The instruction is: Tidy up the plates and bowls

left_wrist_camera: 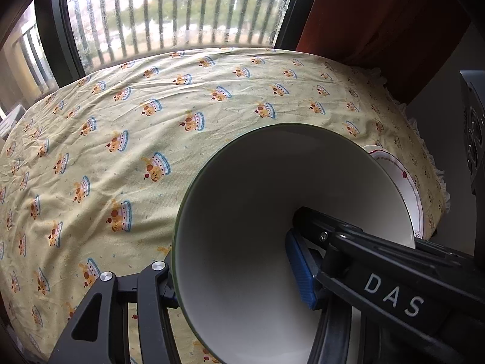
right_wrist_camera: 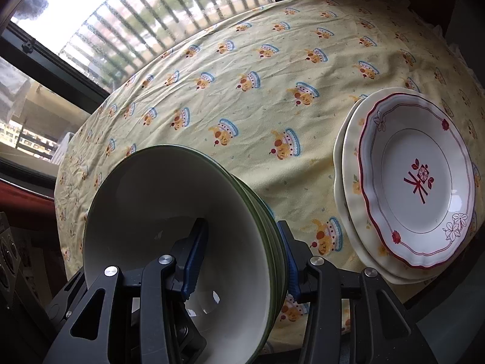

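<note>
From the left wrist, the left gripper is clamped on the wall of a white bowl, which hides most of the plates behind it. From the right wrist, the right gripper grips a stack of bowls; the red-patterned plate lies unobstructed on the tablecloth.

You've got the stack of white bowls with dark green rims nested and tipped on its side, left of the plates, mouth toward you. Plates: red-trimmed scalloped plate with a red centre motif sits on a larger cream plate, offset to its right, flat on the patterned tablecloth.
</note>
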The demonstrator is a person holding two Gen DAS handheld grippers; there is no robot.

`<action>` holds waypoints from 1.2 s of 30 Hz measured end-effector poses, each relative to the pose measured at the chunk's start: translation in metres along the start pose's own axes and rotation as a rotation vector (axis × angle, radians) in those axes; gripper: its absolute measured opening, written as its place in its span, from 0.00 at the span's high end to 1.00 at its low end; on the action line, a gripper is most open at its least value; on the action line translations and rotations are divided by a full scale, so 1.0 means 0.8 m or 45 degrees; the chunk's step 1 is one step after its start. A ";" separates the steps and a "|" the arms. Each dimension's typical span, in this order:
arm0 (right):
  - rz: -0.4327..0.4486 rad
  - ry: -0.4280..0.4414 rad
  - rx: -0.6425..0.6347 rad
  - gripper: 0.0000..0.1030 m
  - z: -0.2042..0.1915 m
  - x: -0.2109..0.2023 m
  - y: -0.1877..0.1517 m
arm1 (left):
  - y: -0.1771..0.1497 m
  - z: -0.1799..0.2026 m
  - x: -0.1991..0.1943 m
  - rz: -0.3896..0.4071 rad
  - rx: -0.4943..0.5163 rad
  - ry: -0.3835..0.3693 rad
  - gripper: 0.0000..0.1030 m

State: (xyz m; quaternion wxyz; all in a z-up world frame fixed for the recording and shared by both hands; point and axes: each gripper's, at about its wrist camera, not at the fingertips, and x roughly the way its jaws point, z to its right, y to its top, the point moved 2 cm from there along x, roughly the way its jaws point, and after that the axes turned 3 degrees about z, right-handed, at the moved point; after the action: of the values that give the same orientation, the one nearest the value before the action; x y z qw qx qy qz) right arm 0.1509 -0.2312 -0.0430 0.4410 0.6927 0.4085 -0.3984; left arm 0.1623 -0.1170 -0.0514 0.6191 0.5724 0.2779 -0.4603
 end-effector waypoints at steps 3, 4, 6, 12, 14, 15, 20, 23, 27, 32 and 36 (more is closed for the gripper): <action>0.013 0.016 -0.009 0.53 0.010 -0.010 0.006 | 0.004 0.017 -0.003 0.020 -0.001 0.013 0.46; 0.015 0.022 -0.014 0.53 0.014 -0.014 0.009 | 0.005 0.023 -0.005 0.032 -0.002 0.019 0.46; 0.022 0.037 -0.029 0.53 0.024 -0.022 0.014 | 0.008 0.035 -0.008 0.055 -0.014 0.033 0.46; 0.031 0.069 -0.121 0.53 0.055 -0.043 0.035 | 0.013 0.077 -0.011 0.099 -0.094 0.069 0.46; 0.034 0.075 -0.145 0.53 0.068 -0.049 0.042 | 0.016 0.090 -0.008 0.106 -0.111 0.076 0.46; 0.034 0.077 -0.155 0.53 0.074 -0.051 0.045 | 0.016 0.097 -0.007 0.109 -0.118 0.081 0.46; 0.023 0.096 -0.201 0.53 0.106 -0.059 0.059 | 0.017 0.128 0.000 0.130 -0.173 0.105 0.46; 0.028 0.101 -0.237 0.52 0.122 -0.063 0.067 | 0.017 0.146 0.006 0.144 -0.215 0.112 0.46; 0.027 0.108 -0.266 0.52 0.145 -0.064 0.075 | 0.017 0.167 0.016 0.150 -0.255 0.122 0.46; 0.017 0.096 -0.287 0.52 0.176 -0.063 0.084 | 0.016 0.191 0.034 0.137 -0.279 0.117 0.46; -0.002 0.079 -0.292 0.52 0.199 -0.058 0.087 | 0.012 0.207 0.049 0.102 -0.300 0.106 0.46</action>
State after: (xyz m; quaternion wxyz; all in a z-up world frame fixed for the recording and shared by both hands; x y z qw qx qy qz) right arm 0.1681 -0.4096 -0.0277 0.5042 0.6494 0.4655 -0.3277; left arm 0.1572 -0.2877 -0.0494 0.6879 0.5251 0.3324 -0.3750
